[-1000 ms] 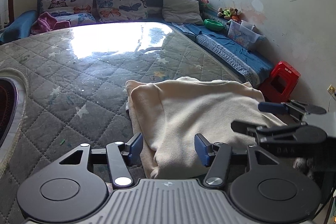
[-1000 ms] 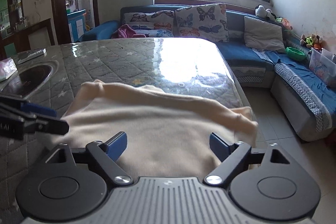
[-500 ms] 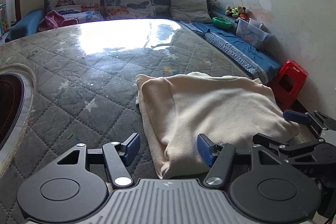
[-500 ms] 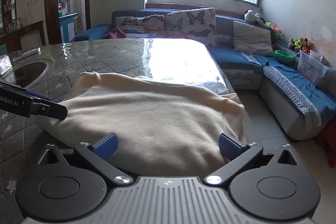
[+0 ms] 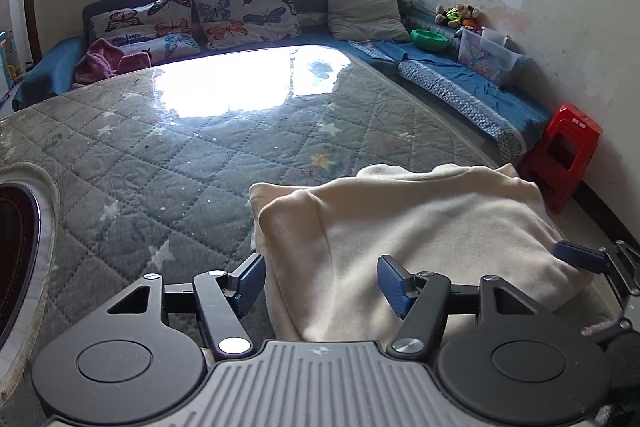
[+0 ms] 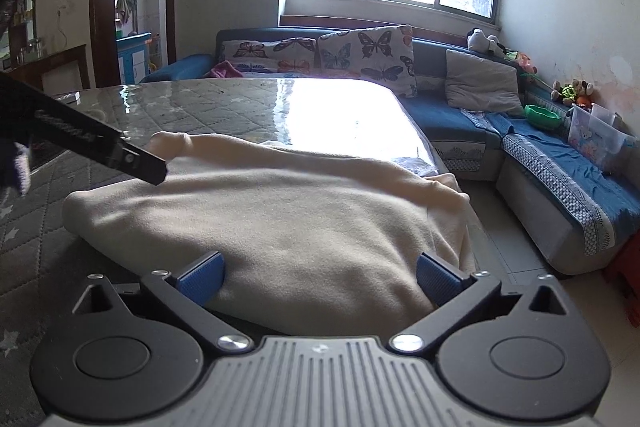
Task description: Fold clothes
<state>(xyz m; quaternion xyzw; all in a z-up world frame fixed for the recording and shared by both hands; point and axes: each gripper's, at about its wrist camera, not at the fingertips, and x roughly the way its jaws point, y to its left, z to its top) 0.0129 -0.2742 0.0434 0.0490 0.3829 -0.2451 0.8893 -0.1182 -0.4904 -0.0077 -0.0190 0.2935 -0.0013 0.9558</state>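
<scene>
One folded cream garment (image 5: 420, 227) lies at the quilted worktop's (image 5: 180, 163) near corner.
Both claws, left claw (image 5: 322, 285) and right claw (image 6: 318, 277), hover spread at its near edge, gripping nothing; beyond it stand two butterfly cushions (image 5: 248, 7), a grey pillow (image 5: 364, 13) and red stools (image 5: 564, 155).

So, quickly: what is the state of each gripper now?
Left gripper: open, holding nothing.
Right gripper: open, holding nothing; cream garment lies between its fingers.

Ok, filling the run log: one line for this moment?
step: fold | cloth: folded on table | left gripper: open | right gripper: open
</scene>
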